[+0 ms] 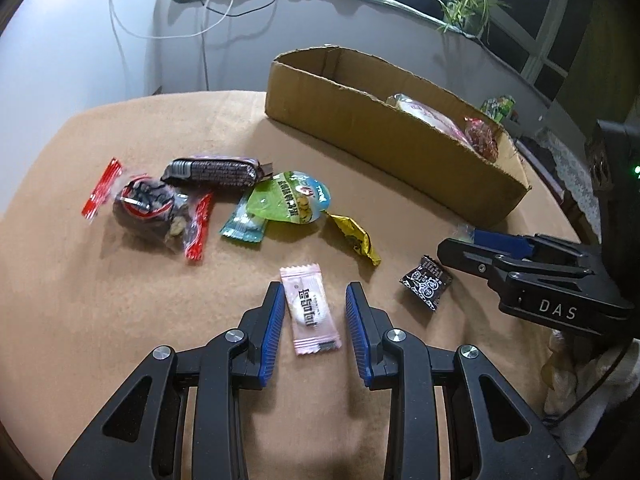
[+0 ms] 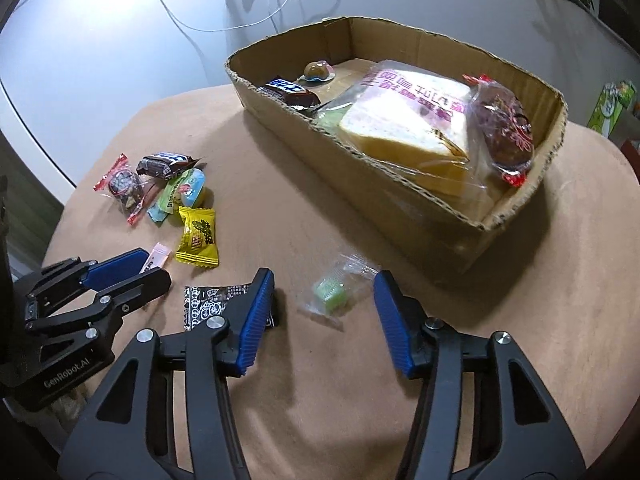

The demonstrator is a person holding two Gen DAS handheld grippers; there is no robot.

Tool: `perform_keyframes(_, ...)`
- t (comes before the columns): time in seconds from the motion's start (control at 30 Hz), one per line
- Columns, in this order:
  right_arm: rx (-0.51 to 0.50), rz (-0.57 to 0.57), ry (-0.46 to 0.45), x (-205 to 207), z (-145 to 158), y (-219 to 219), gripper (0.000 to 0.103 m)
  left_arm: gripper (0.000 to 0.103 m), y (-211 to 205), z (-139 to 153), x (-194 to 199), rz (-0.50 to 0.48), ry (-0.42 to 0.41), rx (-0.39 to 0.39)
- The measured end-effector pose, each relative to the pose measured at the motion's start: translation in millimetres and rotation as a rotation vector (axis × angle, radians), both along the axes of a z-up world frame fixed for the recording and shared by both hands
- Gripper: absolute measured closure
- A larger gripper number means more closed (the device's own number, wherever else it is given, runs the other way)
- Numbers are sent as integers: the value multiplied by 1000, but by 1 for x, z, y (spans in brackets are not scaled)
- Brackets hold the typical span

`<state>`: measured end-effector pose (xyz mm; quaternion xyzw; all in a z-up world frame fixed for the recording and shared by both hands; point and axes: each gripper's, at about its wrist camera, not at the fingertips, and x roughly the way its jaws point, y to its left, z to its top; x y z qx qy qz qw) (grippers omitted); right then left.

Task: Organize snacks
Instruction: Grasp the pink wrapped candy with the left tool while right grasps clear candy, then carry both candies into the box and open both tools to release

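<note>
Your left gripper [image 1: 316, 312] has its jaws spread, low over the desk [image 1: 120, 320]. A pink candy packet [image 1: 310, 314] lies flat between them, nearly touching the left blue pad [image 1: 274, 332] and clear of the right one. Whether the pad actually contacts the wrapper cannot be told.

Ahead and left of those jaws sits a loose pile: a dark chocolate bar [image 1: 216, 172], a clear red-edged packet of dark sweets [image 1: 148, 210], a green round pouch [image 1: 290, 198] overlapping a teal wrapper [image 1: 244, 228], and a yellow candy [image 1: 356, 238] just right of the pouch. A small black-and-white packet [image 1: 426, 282] lies to the right of the left jaws, near the right gripper's fingers.

Your right gripper [image 2: 324, 312] also has its jaws spread. A clear wrapper holding a green sweet [image 2: 332, 294] rests on the desk between them, touching neither pad. The black-and-white packet lies under and just left of the left pad [image 2: 256, 316].

Ahead and to the right of the right jaws stands the cardboard box [image 2: 400, 208], open on top. Inside it: a bagged slice of bread [image 2: 404, 120], a red-tipped wrapped cake [image 2: 502, 128] against the right wall, a chocolate bar [image 2: 288, 92] and a small round jelly [image 2: 316, 72] at the far end.
</note>
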<state>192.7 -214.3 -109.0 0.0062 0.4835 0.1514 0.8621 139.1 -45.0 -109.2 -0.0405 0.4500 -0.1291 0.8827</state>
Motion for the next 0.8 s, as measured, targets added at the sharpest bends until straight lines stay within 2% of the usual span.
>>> perform_keyframes(0.07, -12, 7, -6, 0, 0, 3, 49, 73, -3, 0, 0, -6, -8, 22)
perform_keyframes(0.17, -34, 16, -15, 0, -1, 5, 55, 73, -5, -1, -2, -20, -26, 49)
perform_keyframes(0.27, -55, 23, -21, -1, 0, 3, 66, 73, -7, -2, -4, -32, -42, 68)
perform_keyframes(0.33, -70, 25, -27, -1, 0, 0, 77, 73, -8, -2, -5, -39, -50, 79)
perform_keyframes(0.47, -56, 26, -23, -3, 0, -7, 80, 84, -5, -2, -5, -28, -60, 81)
perform_keyframes(0.8, -29, 25, -27, -10, 5, -9, 81, 85, 5, 0, -7, -15, -47, 34)
